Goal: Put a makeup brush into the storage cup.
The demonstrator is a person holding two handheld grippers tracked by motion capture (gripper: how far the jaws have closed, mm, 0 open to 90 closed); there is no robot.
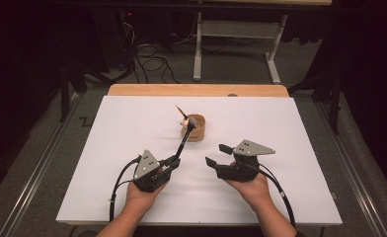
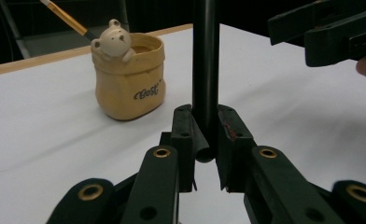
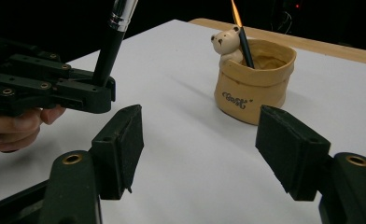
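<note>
Pen (image 1: 180, 146): black barrel w/ chrome band, slim, rigid, prob. light; smooth finish, so slippery under the pads. Loc.: clamped near its lower end in left tool (image 2: 204, 140), jaws together on barrel; shaft leans up toward 1 o'clock from tool, over white tabletop (image 1: 132, 123). Best hold: low on the black barrel as now, clear of the chrome band; a long lever, so may pivot if nudged. Right tool (image 3: 200, 154): jaws apart, nothing between. Holder: tan bear-pot cup (image 1: 195, 127), ceramic by looks, fragile, could tip; sits at 12 o'clock of tools, near tabletop centre. Pencil (image 3: 241, 35) stands in it.
</note>
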